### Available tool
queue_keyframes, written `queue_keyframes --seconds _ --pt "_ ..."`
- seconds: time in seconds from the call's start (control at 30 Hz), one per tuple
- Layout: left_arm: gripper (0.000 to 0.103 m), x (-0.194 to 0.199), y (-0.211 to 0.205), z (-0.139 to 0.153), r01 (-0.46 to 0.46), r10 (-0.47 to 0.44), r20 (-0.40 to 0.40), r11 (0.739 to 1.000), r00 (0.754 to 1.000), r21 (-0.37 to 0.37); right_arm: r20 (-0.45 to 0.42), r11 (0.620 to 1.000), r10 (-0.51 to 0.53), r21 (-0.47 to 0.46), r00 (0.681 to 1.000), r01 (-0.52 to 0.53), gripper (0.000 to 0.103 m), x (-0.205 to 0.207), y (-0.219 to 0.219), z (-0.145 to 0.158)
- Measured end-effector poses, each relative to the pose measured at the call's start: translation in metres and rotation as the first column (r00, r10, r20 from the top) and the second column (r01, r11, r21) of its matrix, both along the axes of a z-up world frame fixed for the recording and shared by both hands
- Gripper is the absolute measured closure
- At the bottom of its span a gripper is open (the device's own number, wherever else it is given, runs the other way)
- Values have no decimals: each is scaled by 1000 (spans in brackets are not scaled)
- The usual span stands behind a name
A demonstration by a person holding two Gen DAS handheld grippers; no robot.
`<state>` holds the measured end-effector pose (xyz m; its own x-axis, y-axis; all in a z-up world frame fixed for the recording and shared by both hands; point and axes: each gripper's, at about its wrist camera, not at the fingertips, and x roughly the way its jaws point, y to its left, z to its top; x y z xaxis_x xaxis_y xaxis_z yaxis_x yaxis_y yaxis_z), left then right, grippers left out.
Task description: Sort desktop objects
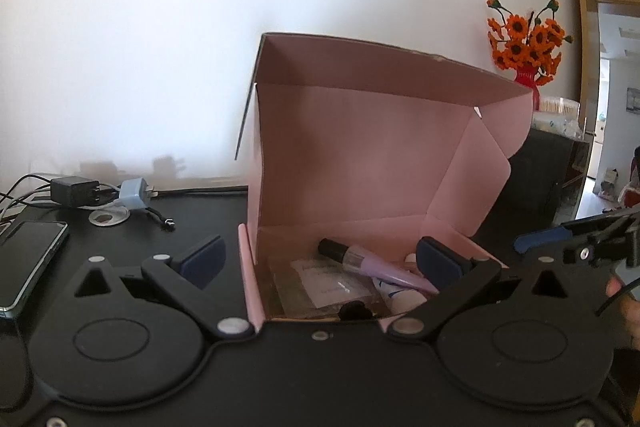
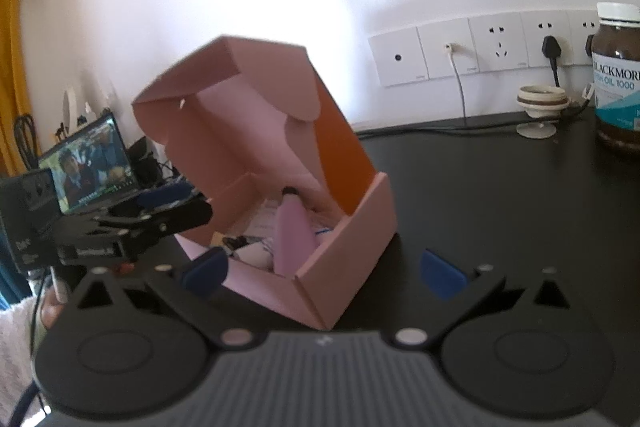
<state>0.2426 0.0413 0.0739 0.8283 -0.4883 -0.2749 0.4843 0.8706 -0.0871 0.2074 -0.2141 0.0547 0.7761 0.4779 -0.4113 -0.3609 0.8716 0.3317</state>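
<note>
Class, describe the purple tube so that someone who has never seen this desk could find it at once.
Find the open pink cardboard box on the black desk, its lid standing up. Inside it, the purple tube lies slanted across flat clear packets. It alone is lilac, tapered and capped in black, unlike the white items beside it.

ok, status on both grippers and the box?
Left gripper open, empty, at the pink box. Right gripper open, empty. Lid up; purple tube and packets inside. Nothing in the way.
</note>
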Motion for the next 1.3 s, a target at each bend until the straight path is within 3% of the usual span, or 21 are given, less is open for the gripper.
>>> queue_keyframes --seconds 0.1,0.3,0.53,0.93,1.3 --pt "0 -1 -9 1 20 -21 19 999 1000 26 29 1000 13 24 999 -14 1 -4 -2 9" --pt "0 -6 -32 -1 1 -10 59 989 998 151 96 999 44 10 994 -45 1 -7 7 27" --pt "0 -2 -24 1 12 -15 28 996 999 91 102 996 82 23 991 -85 1 7 21 32" --pt "0 1 -29 1 8 -8 7 994 1000 106 80 987 122 91 989 -129 1 17 23 35" --pt "0 16 -42 7 -31 30 6 996 1000 81 81 993 95 59 992 -100 1 25 20 37"
